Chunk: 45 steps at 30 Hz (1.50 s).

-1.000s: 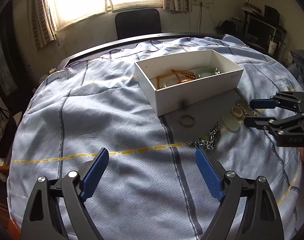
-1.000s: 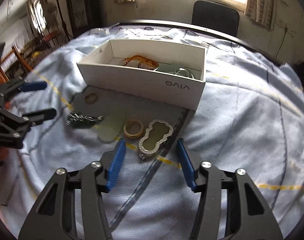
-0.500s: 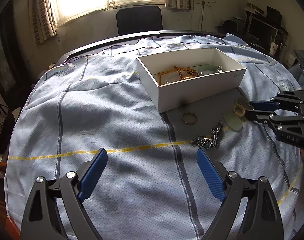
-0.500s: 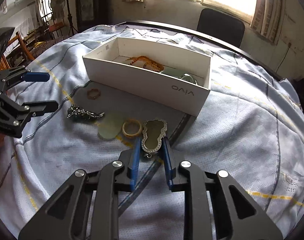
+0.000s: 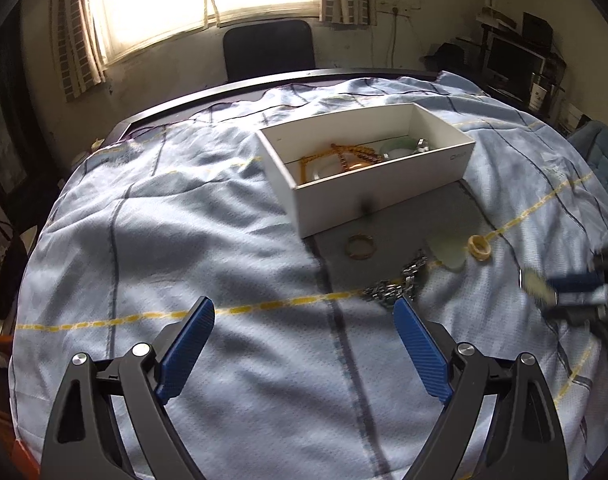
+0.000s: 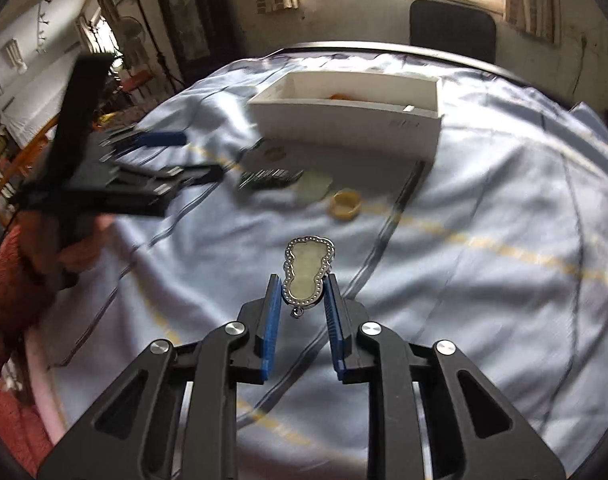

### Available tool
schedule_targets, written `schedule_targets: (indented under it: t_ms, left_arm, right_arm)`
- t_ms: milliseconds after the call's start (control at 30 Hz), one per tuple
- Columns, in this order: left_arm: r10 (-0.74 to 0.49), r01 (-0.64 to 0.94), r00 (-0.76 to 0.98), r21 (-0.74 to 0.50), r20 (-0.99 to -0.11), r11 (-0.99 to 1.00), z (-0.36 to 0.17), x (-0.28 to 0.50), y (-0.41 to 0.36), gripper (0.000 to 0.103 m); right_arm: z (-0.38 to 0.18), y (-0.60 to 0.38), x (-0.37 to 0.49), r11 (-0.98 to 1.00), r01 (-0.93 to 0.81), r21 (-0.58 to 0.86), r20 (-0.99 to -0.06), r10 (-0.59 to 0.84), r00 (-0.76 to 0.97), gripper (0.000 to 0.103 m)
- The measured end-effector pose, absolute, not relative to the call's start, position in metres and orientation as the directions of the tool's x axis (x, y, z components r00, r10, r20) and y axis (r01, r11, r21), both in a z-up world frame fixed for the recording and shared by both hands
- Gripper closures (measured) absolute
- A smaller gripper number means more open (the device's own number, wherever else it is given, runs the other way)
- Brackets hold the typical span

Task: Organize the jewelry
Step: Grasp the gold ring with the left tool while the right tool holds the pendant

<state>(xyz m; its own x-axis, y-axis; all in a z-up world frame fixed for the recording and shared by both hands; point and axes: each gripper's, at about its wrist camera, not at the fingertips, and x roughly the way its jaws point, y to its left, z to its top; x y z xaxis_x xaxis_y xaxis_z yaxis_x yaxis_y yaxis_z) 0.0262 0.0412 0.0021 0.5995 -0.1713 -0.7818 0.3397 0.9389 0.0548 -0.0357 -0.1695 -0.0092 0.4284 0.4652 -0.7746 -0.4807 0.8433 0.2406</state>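
While the right gripper [image 6: 302, 297] clamps the gourd-shaped pendant [image 6: 307, 274] by its lower edges above the cloth [image 5: 208, 208], the left gripper [image 5: 300, 346] hangs spread and empty. Risk: the thin rim gives the pads little purchase — a tilt could drop the pendant short of the white box [image 5: 367, 160]. The box's near wall must be cleared; open cloth lies ahead, past the yellow ring [image 6: 345, 204] — unobstructed

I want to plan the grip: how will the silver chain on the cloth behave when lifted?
The silver chain lies bunched in loose links, so it will probably hang limp and swing. Metal links look fairly heavy for their size. Pinched at one spot, it may slide between the fingers.
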Motion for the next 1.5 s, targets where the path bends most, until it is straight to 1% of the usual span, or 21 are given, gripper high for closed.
schedule_targets:
  t_ms: [100,233,300,433,467,533,600,667,767,833,933,1000,1033,1200,1267,1367,1500]
  left_arm:
    - [-0.162,0.347,0.596,0.071,-0.787,0.935,-0.001,0.033,0.029,0.011]
    - [-0.135,0.343,0.609,0.106,-0.782,0.933,-0.002,0.046,0.01,0.012]
    - [-0.146,0.339,0.608,0.088,-0.78,0.937,-0.002,0.053,0.005,0.012]
    - [-0.178,0.328,0.589,0.031,-0.788,0.944,-0.008,0.065,0.002,0.012]
    - [-0.181,0.325,0.583,0.023,-0.792,0.945,-0.011,0.067,0.002,0.014]
    - [-0.188,0.328,0.568,0.011,-0.801,0.945,-0.017,0.069,0.001,0.021]
    - [-0.199,0.334,0.556,-0.002,-0.807,0.943,-0.019,0.071,0.002,0.032]
    - [-0.208,0.341,0.559,-0.007,-0.802,0.94,-0.019,0.069,0.002,0.038]
    - [-0.205,0.348,0.564,0.005,-0.8,0.938,-0.019,0.068,0.0,0.042]
    - [-0.209,0.36,0.566,0.011,-0.797,0.933,-0.019,0.066,-0.003,0.046]
    - [-0.227,0.384,0.565,0.009,-0.793,0.923,-0.018,0.063,-0.005,0.058]
    - [-0.241,0.405,0.56,0.008,-0.793,0.914,-0.018,0.06,-0.009,0.071]
    - [-0.247,0.417,0.559,0.01,-0.792,0.909,-0.018,0.059,-0.011,0.074]
    - [-0.257,0.42,0.555,0.0,-0.791,0.907,-0.018,0.058,-0.011,0.078]
    - [-0.258,0.427,0.556,0.006,-0.79,0.904,-0.018,0.056,-0.012,0.082]
    - [-0.245,0.425,0.565,0.023,-0.788,0.905,-0.018,0.055,-0.014,0.082]
    - [-0.259,0.417,0.556,-0.005,-0.79,0.909,-0.017,0.056,-0.009,0.082]
  right_arm:
    - [-0.018,-0.163,-0.039,0.828,-0.499,0.255,-0.786,0.478,0.391,0.082]
    - [-0.019,-0.167,-0.038,0.812,-0.504,0.294,-0.777,0.51,0.369,0.081]
    - [-0.02,-0.171,-0.037,0.807,-0.495,0.322,-0.769,0.528,0.36,0.081]
    - [-0.02,-0.17,-0.039,0.807,-0.499,0.315,-0.77,0.525,0.363,0.081]
    - [-0.02,-0.17,-0.04,0.808,-0.501,0.311,-0.771,0.523,0.364,0.081]
    - [-0.02,-0.171,-0.041,0.808,-0.5,0.311,-0.77,0.523,0.365,0.081]
    - [-0.02,-0.171,-0.041,0.808,-0.499,0.312,-0.77,0.523,0.365,0.081]
    - [-0.02,-0.171,-0.041,0.809,-0.498,0.313,-0.77,0.523,0.365,0.081]
    - [-0.021,-0.171,-0.04,0.809,-0.498,0.314,-0.77,0.524,0.365,0.081]
    - [-0.021,-0.171,-0.04,0.808,-0.499,0.313,-0.77,0.523,0.365,0.081]
    - [-0.021,-0.171,-0.04,0.808,-0.498,0.314,-0.77,0.524,0.365,0.081]
    - [-0.021,-0.171,-0.041,0.808,-0.498,0.314,-0.77,0.524,0.366,0.081]
    - [-0.021,-0.171,-0.041,0.808,-0.498,0.313,-0.77,0.523,0.365,0.081]
    - [-0.021,-0.171,-0.041,0.809,-0.498,0.313,-0.77,0.523,0.366,0.081]
    - [-0.02,-0.171,-0.04,0.809,-0.495,0.317,-0.768,0.525,0.366,0.081]
    - [-0.02,-0.171,-0.04,0.812,-0.493,0.314,-0.769,0.522,0.37,0.081]
    - [-0.019,-0.17,-0.041,0.812,-0.501,0.299,-0.771,0.515,0.375,0.081]
